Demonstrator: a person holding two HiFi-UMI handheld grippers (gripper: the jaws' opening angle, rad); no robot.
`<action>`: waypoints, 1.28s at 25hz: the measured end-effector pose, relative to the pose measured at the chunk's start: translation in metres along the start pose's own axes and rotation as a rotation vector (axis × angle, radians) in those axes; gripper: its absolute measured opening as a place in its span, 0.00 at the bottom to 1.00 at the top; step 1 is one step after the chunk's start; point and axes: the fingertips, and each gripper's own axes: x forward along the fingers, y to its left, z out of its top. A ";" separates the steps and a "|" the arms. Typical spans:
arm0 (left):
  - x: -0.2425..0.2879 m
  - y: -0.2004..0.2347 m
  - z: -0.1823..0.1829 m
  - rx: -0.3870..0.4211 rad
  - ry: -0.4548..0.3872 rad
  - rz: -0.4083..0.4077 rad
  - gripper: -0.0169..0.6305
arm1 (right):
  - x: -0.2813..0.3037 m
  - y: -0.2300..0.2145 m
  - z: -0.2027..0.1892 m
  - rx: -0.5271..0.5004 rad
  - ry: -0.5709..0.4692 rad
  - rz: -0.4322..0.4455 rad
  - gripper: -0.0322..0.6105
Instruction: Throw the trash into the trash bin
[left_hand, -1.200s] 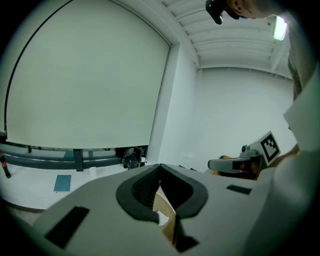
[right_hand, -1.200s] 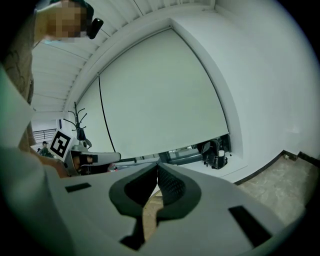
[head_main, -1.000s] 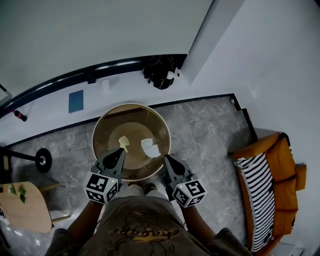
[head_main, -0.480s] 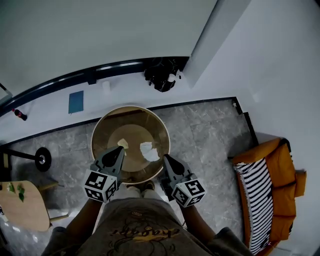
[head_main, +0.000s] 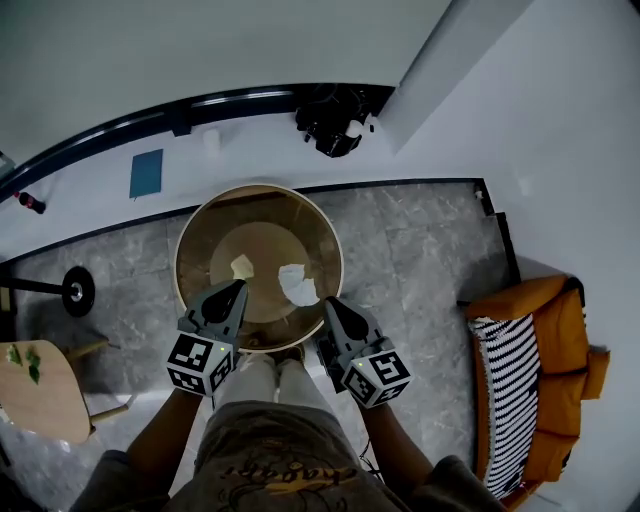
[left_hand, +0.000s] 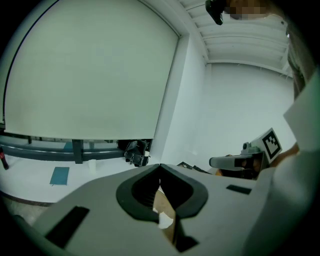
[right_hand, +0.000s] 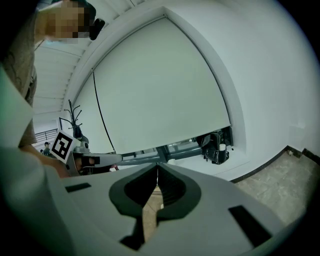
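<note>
A round brown trash bin (head_main: 258, 187) stands on the grey stone floor right in front of the person's feet. Inside it lie a yellowish scrap (head_main: 242, 266) and a crumpled white paper (head_main: 295, 283). My left gripper (head_main: 238, 288) hangs over the bin's near left rim, its jaws shut with nothing between them. My right gripper (head_main: 328, 303) hovers at the near right rim, shut and empty too. In the left gripper view the tips (left_hand: 160, 167) meet, with the bin's brown inside showing below. The right gripper view shows closed tips (right_hand: 158, 167) as well.
A black bag (head_main: 335, 115) sits on the white ledge behind the bin, with a teal book (head_main: 146, 172) further left. An orange sofa (head_main: 540, 370) with a striped cushion stands at the right. A small wooden table (head_main: 35, 400) and a black round weight (head_main: 75, 290) are at the left.
Both grippers have sunk a little and moved forward towards the bin's near rim. The two pieces of trash lie in the bin as before.
</note>
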 end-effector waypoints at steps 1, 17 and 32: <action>0.004 0.002 -0.005 -0.004 0.001 0.002 0.05 | 0.004 -0.003 -0.003 0.002 0.001 -0.001 0.08; 0.066 0.044 -0.116 -0.020 0.015 0.034 0.05 | 0.068 -0.059 -0.097 0.008 -0.011 -0.038 0.08; 0.103 0.071 -0.195 -0.076 0.032 0.052 0.05 | 0.102 -0.082 -0.183 0.036 0.048 -0.054 0.08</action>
